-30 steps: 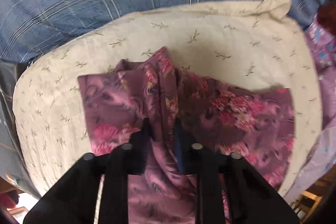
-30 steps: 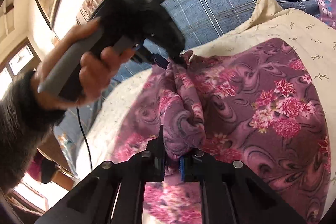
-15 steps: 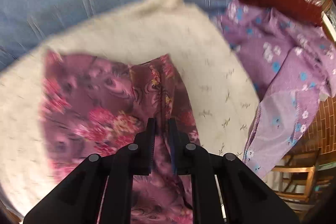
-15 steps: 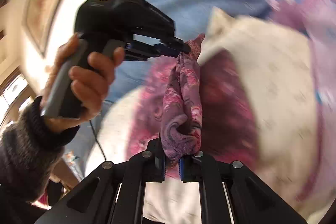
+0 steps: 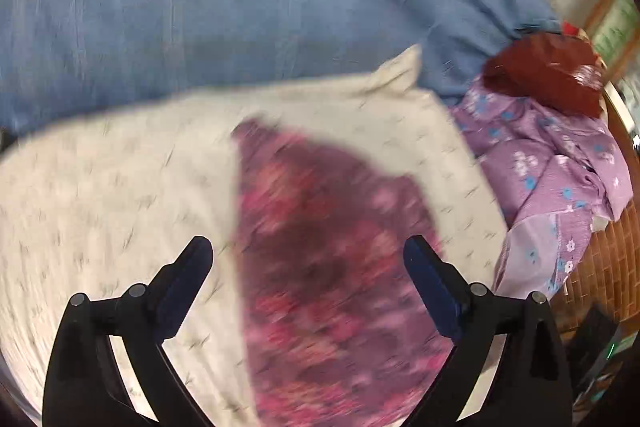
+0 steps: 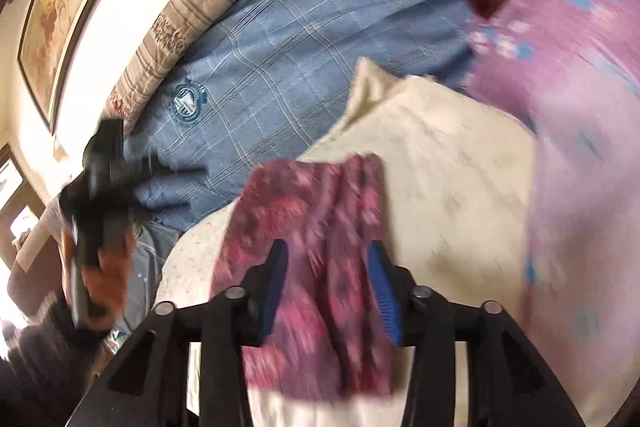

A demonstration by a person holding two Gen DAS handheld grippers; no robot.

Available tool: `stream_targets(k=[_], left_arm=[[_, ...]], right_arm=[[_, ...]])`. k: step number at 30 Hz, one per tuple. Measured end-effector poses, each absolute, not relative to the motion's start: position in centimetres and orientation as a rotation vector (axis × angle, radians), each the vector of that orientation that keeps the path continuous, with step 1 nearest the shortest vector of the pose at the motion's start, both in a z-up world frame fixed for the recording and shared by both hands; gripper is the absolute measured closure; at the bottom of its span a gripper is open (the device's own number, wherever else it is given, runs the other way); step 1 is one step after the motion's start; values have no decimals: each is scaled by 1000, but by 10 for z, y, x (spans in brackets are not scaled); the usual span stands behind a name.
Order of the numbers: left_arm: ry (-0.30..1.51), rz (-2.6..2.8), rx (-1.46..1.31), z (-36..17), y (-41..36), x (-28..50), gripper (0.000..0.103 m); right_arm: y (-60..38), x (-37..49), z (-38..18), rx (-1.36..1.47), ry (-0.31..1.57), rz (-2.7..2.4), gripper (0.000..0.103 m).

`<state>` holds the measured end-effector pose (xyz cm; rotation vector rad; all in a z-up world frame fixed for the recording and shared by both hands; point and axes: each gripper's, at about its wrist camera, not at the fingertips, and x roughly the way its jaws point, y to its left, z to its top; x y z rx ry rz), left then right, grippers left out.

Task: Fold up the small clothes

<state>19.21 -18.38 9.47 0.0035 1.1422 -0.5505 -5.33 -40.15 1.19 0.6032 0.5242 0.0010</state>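
The left tool [image 5: 308,259] has its 2 black fingers spread wide and opening, with nothing pinched between them. The right tool [image 6: 326,267] is opening too, and its blue pads [image 6: 382,291] stand apart from the cloth that shows between them; the blur hides whether they touch it. That cloth is a small purple garment with pink flowers [image 5: 332,267]. It lies on a cream pillow with tiny leaf prints [image 5: 120,187], spread below both tools. Off to the left of the right tool, a hand [image 6: 108,267] in a dark sleeve holds the other tool's handle. Just beside the pillow is a lilac cloth with blue and white flowers [image 5: 552,163], with a dark red cloth [image 5: 544,75] on top. Farther back is a bed with a blue checked cover [image 6: 280,67] and a brown striped bolster [image 6: 188,27].
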Motion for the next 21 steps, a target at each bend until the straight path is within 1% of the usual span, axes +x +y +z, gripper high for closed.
stream_targets(k=[2, 4, 8, 10, 11, 12, 13, 15, 17, 19, 21], left_arm=[[1232, -518, -85, 67, -165, 201, 6], [1269, -509, -123, 49, -159, 203, 6], [1292, -517, -167, 34, -156, 205, 6], [1294, -517, -172, 29, -162, 211, 6], [1293, -520, -174, 28, -165, 213, 6], [1292, -522, -175, 29, -164, 213, 7], [1282, -536, -181, 31, -167, 213, 11], [1232, -551, -172, 37, -174, 210, 14], [1166, -494, -81, 41, -185, 209, 14], [1143, -449, -15, 33, -195, 211, 21], [1237, -492, 12, 14, -205, 215, 24]], right_arm=[[-404, -4, 18, 592, 572, 58, 55], [-407, 32, 16, 609, 613, 63, 55], [-402, 90, -8, 548, 754, -38, 55], [-404, 103, -20, 548, 814, -60, 55], [-403, 112, -29, 571, 858, -28, 58], [-402, 116, -31, 568, 880, -15, 67], [-399, 117, -29, 547, 875, -1, 97], [-395, 113, -6, 448, 802, 15, 98], [-397, 104, 14, 414, 721, 8, 98], [-401, 108, 11, 402, 745, -19, 99], [-408, 119, -14, 398, 828, -66, 99]])
